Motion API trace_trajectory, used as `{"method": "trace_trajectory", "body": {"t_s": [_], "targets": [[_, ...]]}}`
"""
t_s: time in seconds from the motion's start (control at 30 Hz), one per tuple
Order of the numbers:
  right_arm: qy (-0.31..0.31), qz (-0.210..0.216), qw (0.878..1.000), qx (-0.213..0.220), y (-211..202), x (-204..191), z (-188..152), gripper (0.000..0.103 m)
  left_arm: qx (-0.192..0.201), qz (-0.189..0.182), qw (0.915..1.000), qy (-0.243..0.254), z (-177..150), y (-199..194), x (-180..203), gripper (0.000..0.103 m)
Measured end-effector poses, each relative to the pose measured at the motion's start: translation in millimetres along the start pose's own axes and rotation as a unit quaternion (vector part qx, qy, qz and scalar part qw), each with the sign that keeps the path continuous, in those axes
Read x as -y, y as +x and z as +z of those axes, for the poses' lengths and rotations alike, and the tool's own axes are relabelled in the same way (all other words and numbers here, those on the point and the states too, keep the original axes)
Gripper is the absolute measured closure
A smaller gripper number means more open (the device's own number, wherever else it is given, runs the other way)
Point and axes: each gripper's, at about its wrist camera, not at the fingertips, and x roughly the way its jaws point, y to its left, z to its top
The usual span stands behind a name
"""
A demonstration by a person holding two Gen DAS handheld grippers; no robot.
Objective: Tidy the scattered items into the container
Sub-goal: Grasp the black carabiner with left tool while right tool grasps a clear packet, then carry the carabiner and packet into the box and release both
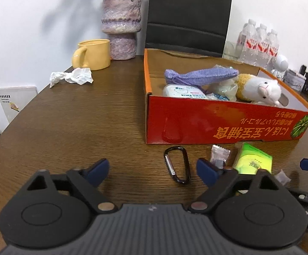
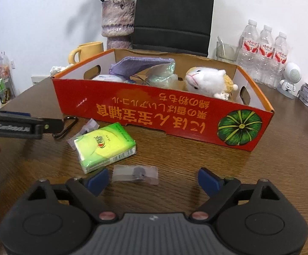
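a: left gripper [image 1: 153,174]?
b: jaws apart, nothing in them. black carabiner [image 1: 177,165] lies flat on the wooden table [image 1: 79,127] between the pads, closer to the right-hand one.
a: right gripper [image 2: 153,179]?
b: jaws also spread, empty. clear wrapped candy [image 2: 136,173] on the table between the tips, untouched. green tissue pack [image 2: 105,146] just beyond its left pad.
a: other loose bits?
b: second small wrapper [image 1: 220,156] beside the tissue pack, near the carabiner.
a: container?
b: red cardboard box [image 2: 154,114] just behind the loose items. inside: plush toy [image 2: 207,80], purple pouch [image 1: 200,75], white packet [image 1: 183,91].
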Motion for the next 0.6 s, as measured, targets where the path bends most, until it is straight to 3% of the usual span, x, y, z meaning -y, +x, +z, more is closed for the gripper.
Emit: {"method": "trace_trajectory", "body": {"t_s": [0.03, 0.1, 0.2, 0.23, 0.27, 0.3, 0.37, 0.6], "targets": [[0.003, 0.002, 1.000, 0.000, 1.4, -0.3, -0.1, 0.020, -0.004, 0.000, 1.0000, 0.000, 0.5, 3.2, 1.3, 0.024], [0.012, 0.011, 1.000, 0.001, 2.0, 1.1, 0.5, 0.028, -0.002, 0.004, 0.9999, 0.013, 0.3, 6.6, 6.3, 0.025], [0.017, 0.013, 1.000, 0.007, 0.6, 2.1, 0.7, 0.050, 0.006, 0.008, 0.9993, 0.037, -2.1, 7.8, 15.0, 0.034], [0.019, 0.012, 1.000, 0.009, -0.4, 2.8, 0.9, 0.063, 0.007, 0.004, 0.9992, 0.039, -2.3, 7.1, 15.7, 0.041], [0.022, 0.009, 1.000, 0.010, -1.0, 4.1, 1.0, 0.066, 0.009, 0.002, 0.9992, 0.040, -2.3, 6.5, 16.9, 0.051], [0.025, 0.010, 1.000, 0.010, -0.9, 5.8, 0.9, 0.067, 0.011, 0.001, 0.9990, 0.042, -2.6, 5.7, 17.9, 0.057], [0.031, 0.012, 0.999, 0.011, -1.6, 8.3, 0.9, 0.068, 0.013, -0.006, 0.9988, 0.046, -3.1, 4.0, 20.0, 0.079], [0.042, 0.014, 0.999, 0.016, -3.0, 13.7, -0.7, 0.068, 0.016, -0.006, 0.9991, 0.039, -4.9, 0.6, 20.1, 0.079]]}}
